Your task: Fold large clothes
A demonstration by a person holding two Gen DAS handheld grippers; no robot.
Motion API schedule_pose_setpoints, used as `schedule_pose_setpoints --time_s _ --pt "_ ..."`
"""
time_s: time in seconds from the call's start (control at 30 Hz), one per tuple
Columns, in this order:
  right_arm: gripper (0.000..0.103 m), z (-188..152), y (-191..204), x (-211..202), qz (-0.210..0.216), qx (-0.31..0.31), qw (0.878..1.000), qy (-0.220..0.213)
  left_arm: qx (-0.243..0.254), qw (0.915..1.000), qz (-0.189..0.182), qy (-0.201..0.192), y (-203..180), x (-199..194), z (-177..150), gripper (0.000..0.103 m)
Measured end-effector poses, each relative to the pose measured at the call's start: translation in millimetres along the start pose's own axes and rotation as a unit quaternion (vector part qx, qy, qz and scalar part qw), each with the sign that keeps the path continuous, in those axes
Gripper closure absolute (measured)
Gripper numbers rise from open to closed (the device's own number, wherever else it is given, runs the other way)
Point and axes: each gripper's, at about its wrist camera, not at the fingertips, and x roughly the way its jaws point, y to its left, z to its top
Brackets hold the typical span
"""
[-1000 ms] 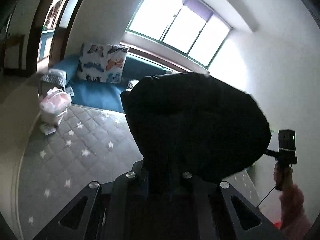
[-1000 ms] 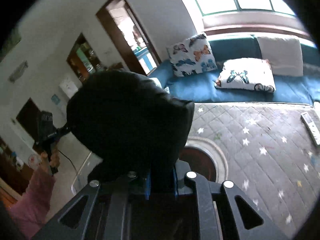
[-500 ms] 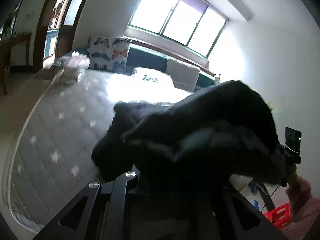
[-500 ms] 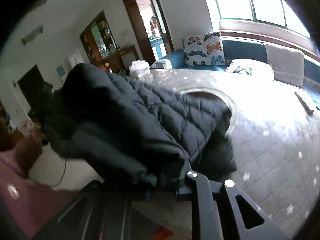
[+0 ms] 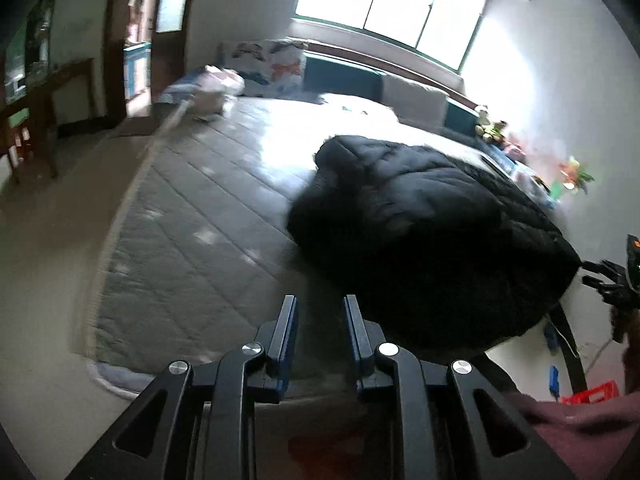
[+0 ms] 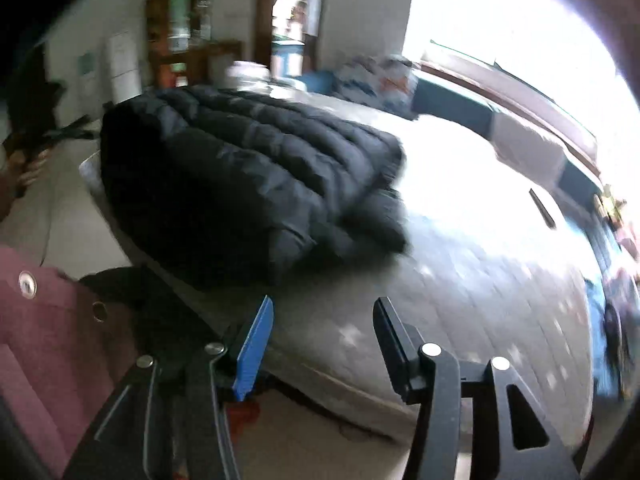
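Dropped from both grippers, black jacket [image 5: 424,232] lies blurred on mattress [image 5: 192,240].

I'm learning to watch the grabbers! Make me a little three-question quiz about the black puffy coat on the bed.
1. True or false: the left hand-held gripper is pinching the black puffy coat.
2. What does the coat lie on? A) the quilted mattress B) the floor C) a chair
3. Fill in: the right hand-held gripper has its jaws ____.

Key: 1 false, its jaws hold nothing; 2 A; 3 open.
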Motion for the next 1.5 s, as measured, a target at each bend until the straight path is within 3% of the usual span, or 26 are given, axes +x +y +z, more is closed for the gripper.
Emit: schedule_pose_setpoints --time_s 0.1,0.2,0.33,0.43,0.53,0.73,0.8,0.93,1.2,1.33,1.5 --pt "0.046 37.1 -9.2 -14.9 0.006 0.026 0.999 -0.022 -0.004 0.9996 0.003 -0.027 -3.3 -20.8 30.7 0.078" --pt "0.046 79.5 0.4 -15.6 0.041 0.026 0.997 -0.051 -0.003 0.9985 -0.032 -0.044 -24.2 -25.4 71.3 0.078" --pt "0.046 133.9 26.3 14.6 0.073 0.021 0.996 -0.042 0.018 0.9971 -0.068 -0.027 -69.6 -8.1 117.2 0.078" --pt "0.046 163.2 47.8 47.4 0.078 0.016 0.997 -0.015 0.051 0.9952 -0.082 0.012 -107.1 28.0 145.5 0.078" --pt "0.046 188.6 58.9 82.4 0.084 0.026 0.996 0.019 0.066 0.9938 -0.073 0.052 -129.8 72.3 167.3 0.078" --pt "0.046 182.2 52.1 134.5 0.050 0.043 0.995 0.080 0.067 0.9899 -0.048 0.116 -142.0 174.1 195.6 0.078" --pt "0.046 171.1 52.9 152.9 0.048 0.041 0.992 0.109 0.070 0.9872 -0.048 0.135 -140.7 197.1 183.0 0.078" --pt "0.046 149.3 61.9 157.0 0.045 0.011 0.992 0.113 0.080 0.9866 -0.049 0.134 -129.9 211.0 153.0 0.078" --pt "0.045 96.3 75.6 118.7 0.033 -0.044 0.994 0.094 0.097 0.9886 -0.049 0.104 -125.0 194.7 95.2 0.077" --pt "0.045 73.7 76.7 103.3 0.029 -0.034 0.996 0.073 0.106 0.9891 -0.043 0.093 -122.7 186.4 73.9 0.077" --pt "0.045 75.6 82.3 92.4 0.011 -0.050 0.995 0.085 0.118 0.9879 -0.032 0.096 -129.0 173.6 61.9 0.076"
